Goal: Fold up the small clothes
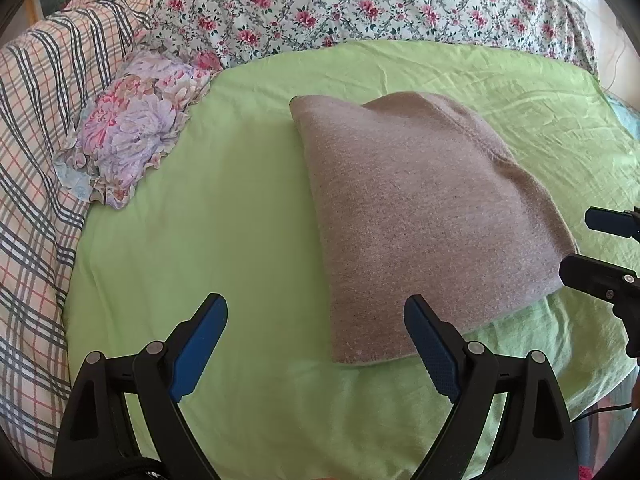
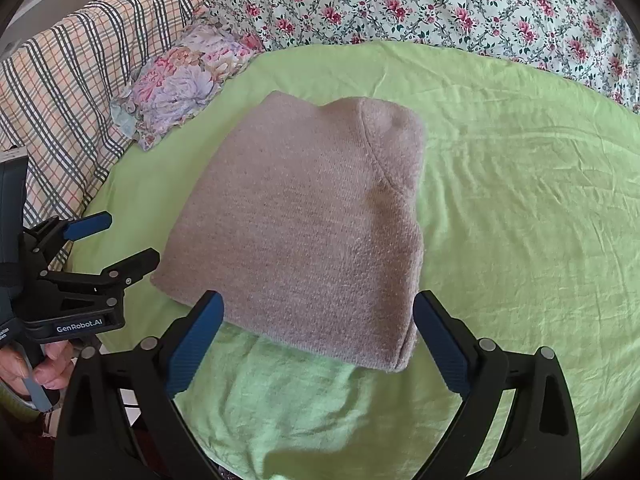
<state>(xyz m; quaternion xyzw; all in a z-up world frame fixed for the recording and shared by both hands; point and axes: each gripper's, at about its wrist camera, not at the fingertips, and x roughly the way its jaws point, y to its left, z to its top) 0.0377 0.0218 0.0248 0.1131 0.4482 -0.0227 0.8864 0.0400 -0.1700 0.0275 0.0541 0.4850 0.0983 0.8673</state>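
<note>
A folded beige-pink knit garment (image 1: 420, 216) lies flat on the green sheet (image 1: 224, 208); it also shows in the right wrist view (image 2: 304, 232). My left gripper (image 1: 316, 308) is open and empty, just above the sheet at the garment's near left corner; it also shows in the right wrist view (image 2: 132, 236). My right gripper (image 2: 318, 304) is open and empty, over the garment's near edge; it also shows at the right edge of the left wrist view (image 1: 576, 244). Neither gripper touches the garment.
A small floral cushion (image 1: 132, 128) lies at the sheet's far left. A plaid quilt (image 1: 36, 160) bunches along the left. A white floral duvet (image 1: 360, 4) runs across the back. The bed's front edge is near the grippers.
</note>
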